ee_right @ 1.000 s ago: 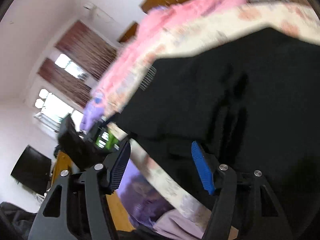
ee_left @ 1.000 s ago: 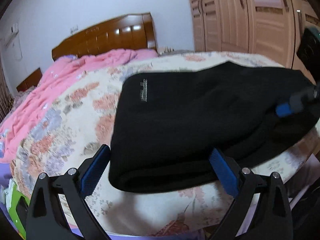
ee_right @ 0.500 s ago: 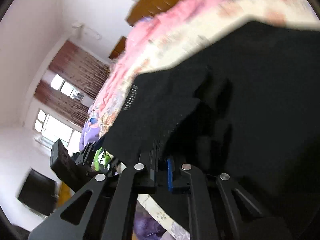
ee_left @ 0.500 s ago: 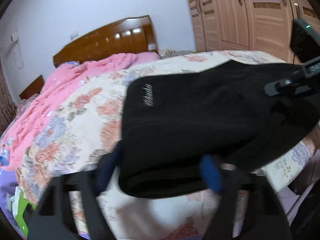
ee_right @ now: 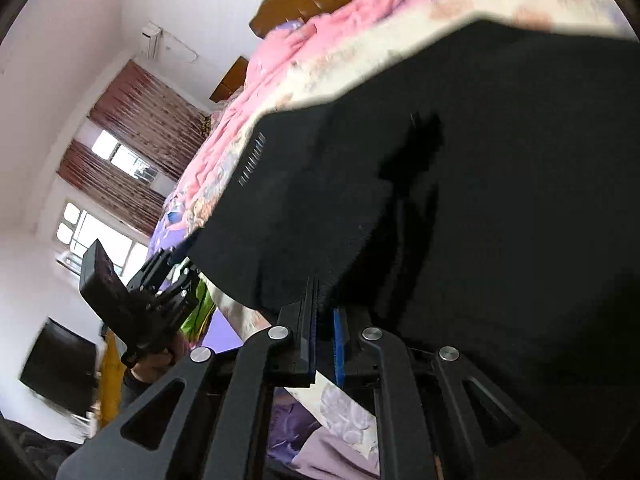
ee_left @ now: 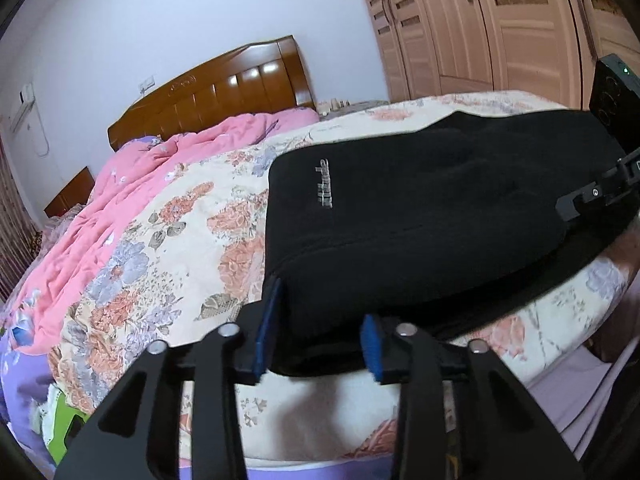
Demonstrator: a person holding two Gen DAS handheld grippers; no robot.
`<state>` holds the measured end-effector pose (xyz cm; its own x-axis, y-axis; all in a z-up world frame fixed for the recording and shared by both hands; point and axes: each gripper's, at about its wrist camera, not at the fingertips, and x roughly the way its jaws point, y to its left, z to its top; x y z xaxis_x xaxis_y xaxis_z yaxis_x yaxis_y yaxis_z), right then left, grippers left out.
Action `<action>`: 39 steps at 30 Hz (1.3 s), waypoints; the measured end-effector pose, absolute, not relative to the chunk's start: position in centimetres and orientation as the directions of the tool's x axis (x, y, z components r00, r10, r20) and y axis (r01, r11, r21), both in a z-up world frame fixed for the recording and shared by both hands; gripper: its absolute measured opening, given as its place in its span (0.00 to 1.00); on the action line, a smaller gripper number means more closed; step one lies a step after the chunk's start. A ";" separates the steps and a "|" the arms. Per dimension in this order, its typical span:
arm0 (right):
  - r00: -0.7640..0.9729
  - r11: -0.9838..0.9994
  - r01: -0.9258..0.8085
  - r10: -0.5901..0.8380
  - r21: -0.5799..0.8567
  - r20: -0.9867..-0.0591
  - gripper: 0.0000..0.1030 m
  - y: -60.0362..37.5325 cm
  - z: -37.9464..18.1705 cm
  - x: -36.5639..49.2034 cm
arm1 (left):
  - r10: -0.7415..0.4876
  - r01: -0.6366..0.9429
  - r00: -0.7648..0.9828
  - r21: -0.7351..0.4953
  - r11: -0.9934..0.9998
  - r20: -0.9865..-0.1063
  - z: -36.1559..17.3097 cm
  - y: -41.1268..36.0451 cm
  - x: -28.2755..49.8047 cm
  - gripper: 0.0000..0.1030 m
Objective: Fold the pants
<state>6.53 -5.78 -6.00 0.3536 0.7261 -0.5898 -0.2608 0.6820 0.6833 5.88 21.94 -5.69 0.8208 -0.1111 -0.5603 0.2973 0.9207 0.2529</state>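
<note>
Bedroom, daylight from windows [ee_right: 100, 236] at 9 o'clock in the right wrist view. Wooden headboard [ee_left: 208, 92] at 11 o'clock in the left wrist view, wardrobe doors [ee_left: 500, 28] at 1 o'clock, pale wall between them. Bed covered by a floral quilt [ee_left: 168, 240]; a pink blanket [ee_left: 132, 192] is bunched along its far side, toward 10 o'clock.

Black pants [ee_left: 420, 216] lie folded on the near part of the quilt, filling the centre and the 3 o'clock side of the left wrist view. A small grey logo [ee_left: 325, 184] shows on the top layer, near the left edge of the fabric.

Left gripper [ee_left: 316, 340] at 6 o'clock, at the near left corner of the pants. Its jaws have just been closing, and the thick folded edge sits between the blue pads [ee_left: 266, 332]; both pads touch the cloth, so it is clamped on the pants.

Right gripper [ee_right: 325, 332] at 6 o'clock in its own view, jaws clenched almost together on a thin edge of the black fabric, which rises from between the fingers. From the left wrist view it shows at 3 o'clock, at the right edge of the pants.

The left unit is also seen from the right wrist view at 8 o'clock, a hand [ee_right: 154, 362] around its handle.
</note>
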 end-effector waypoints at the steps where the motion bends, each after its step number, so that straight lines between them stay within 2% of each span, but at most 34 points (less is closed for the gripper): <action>1: 0.342 0.678 -0.257 0.730 0.688 -0.592 0.12 -5.7 -5.8 6.6 | -0.114 0.302 0.818 0.253 0.919 -0.564 -5.7 22.0 5.9 0.47; 2: 0.326 0.683 -0.257 0.727 0.684 -0.604 0.14 -5.8 -5.5 6.6 | -0.117 0.310 0.811 0.250 0.917 -0.574 -5.7 22.2 5.8 0.55; 4: 0.323 0.703 -0.262 0.710 0.661 -0.626 0.19 -5.9 -4.8 6.6 | -0.137 0.328 0.806 0.242 0.913 -0.576 -5.6 22.5 5.4 0.62; 5: 0.333 0.716 -0.261 0.696 0.647 -0.636 0.21 -6.2 -4.4 6.3 | -0.161 0.338 0.809 0.223 0.914 -0.565 -5.3 22.9 4.8 0.70; 6: 0.341 0.718 -0.258 0.693 0.646 -0.634 0.27 -6.4 -4.4 6.4 | -0.180 0.339 0.813 0.199 0.919 -0.553 -4.9 23.3 4.4 0.78; 9: 0.396 0.713 -0.251 0.692 0.654 -0.603 0.96 -7.5 -3.8 6.6 | -0.234 0.317 0.833 0.086 0.944 -0.502 -3.6 25.6 3.7 0.83; 12: 0.398 0.729 -0.273 0.680 0.628 -0.616 0.95 -6.8 -3.5 7.7 | -0.223 0.258 0.845 0.005 0.966 -0.487 -3.1 27.4 4.3 0.84; 15: 0.313 0.732 -0.258 0.681 0.631 -0.662 0.96 -5.3 -5.2 9.5 | -0.212 0.228 0.832 -0.034 0.973 -0.512 -3.5 28.3 5.8 0.84; 18: 0.283 0.721 -0.299 0.693 0.626 -0.663 0.94 -3.1 -5.0 10.7 | -0.242 0.235 0.799 -0.084 0.968 -0.550 -4.5 28.4 7.3 0.85; 21: 0.271 0.709 -0.281 0.705 0.647 -0.655 0.49 -2.5 -5.6 11.9 | -0.290 0.247 0.784 -0.153 0.957 -0.549 -5.2 28.2 8.0 0.88; 22: 0.288 0.702 -0.281 0.712 0.654 -0.641 0.38 -2.6 -5.4 12.0 | -0.294 0.246 0.783 -0.161 0.956 -0.548 -5.2 28.1 8.1 0.88; 25: 0.388 0.729 -0.353 0.684 0.586 -0.617 0.23 -2.9 -2.7 10.4 | -0.283 0.251 0.795 -0.134 0.959 -0.537 -4.4 27.1 7.7 0.88; 29: 0.500 0.764 -0.394 0.645 0.511 -0.578 0.20 -4.7 0.7 8.2 | -0.287 0.289 0.818 -0.074 0.954 -0.499 -2.2 25.3 6.4 0.88; 33: 0.561 0.805 -0.325 0.586 0.496 -0.584 0.20 -8.5 0.2 6.9 | -0.328 0.351 0.818 -0.042 0.936 -0.473 -0.7 22.9 5.8 0.91; 37: 0.543 0.830 -0.217 0.540 0.514 -0.643 0.20 -11.8 -4.0 6.9 | -0.353 0.405 0.780 -0.013 0.914 -0.517 -1.7 20.0 6.9 0.91; 39: 0.534 0.804 -0.199 0.569 0.561 -0.625 0.20 -12.1 -5.3 7.2 | -0.338 0.419 0.749 0.012 0.908 -0.571 -3.1 18.5 8.0 0.91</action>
<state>7.19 -12.07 -5.33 0.5344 0.5686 -0.6254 -0.1991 0.8038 0.5606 7.98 18.49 -3.08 0.7485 -0.3376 -0.5707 0.4187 0.9081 0.0121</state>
